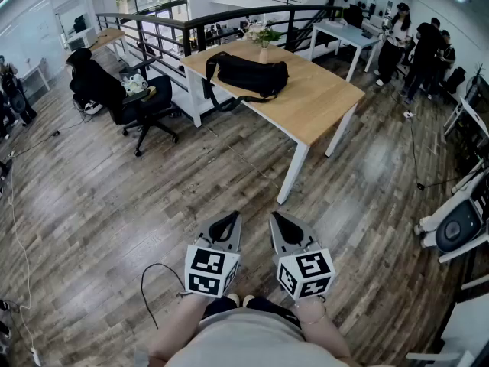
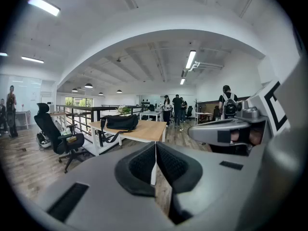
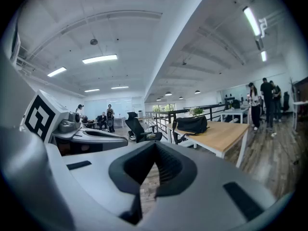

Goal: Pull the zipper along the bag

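A black bag lies on a wooden table far ahead of me, its strap hanging over the near left edge. The bag also shows small in the left gripper view and in the right gripper view. Both grippers are held close to my body, side by side, well short of the table. My left gripper is shut with nothing in it, its tips meeting. My right gripper is shut and empty too, tips together.
A black office chair stands left of the table beside a black railing. A small plant sits at the table's far end. Several people stand by a white table at the back right. A cable lies on the wood floor.
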The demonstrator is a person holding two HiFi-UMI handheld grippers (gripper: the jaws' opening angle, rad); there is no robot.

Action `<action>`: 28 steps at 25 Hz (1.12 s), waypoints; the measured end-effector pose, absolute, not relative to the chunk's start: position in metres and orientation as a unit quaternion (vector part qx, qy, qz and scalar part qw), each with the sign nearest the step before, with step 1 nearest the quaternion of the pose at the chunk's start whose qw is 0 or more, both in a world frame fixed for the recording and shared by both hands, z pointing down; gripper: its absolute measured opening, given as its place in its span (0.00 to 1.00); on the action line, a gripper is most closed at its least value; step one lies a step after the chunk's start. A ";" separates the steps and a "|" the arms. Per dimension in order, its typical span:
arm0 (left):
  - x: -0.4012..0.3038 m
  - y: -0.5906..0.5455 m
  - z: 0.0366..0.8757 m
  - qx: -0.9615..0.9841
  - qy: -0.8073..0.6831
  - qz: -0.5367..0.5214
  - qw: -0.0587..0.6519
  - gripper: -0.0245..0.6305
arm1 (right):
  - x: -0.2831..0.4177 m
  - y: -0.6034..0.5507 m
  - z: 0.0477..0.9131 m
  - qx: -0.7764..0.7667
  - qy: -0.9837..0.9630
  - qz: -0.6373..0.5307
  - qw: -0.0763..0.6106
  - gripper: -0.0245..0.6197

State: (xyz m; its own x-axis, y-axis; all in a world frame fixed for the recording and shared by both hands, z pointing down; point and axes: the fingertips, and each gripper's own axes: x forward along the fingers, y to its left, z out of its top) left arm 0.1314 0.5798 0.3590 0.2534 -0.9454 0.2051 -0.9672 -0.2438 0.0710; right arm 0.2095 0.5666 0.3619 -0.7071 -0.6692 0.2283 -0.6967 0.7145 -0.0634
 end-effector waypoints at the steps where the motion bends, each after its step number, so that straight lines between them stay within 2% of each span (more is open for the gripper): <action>1: 0.126 0.578 0.360 0.783 -0.612 0.058 0.095 0.06 | 0.211 0.563 0.362 0.374 -0.920 0.072 0.094 0.04; 14: 0.099 0.568 0.370 0.767 -0.629 0.044 0.123 0.06 | 0.204 0.553 0.364 0.364 -0.923 0.071 0.100 0.04; 28: 0.140 0.571 0.373 0.783 -0.609 0.038 0.118 0.06 | 0.225 0.567 0.377 0.332 -0.934 0.076 0.105 0.03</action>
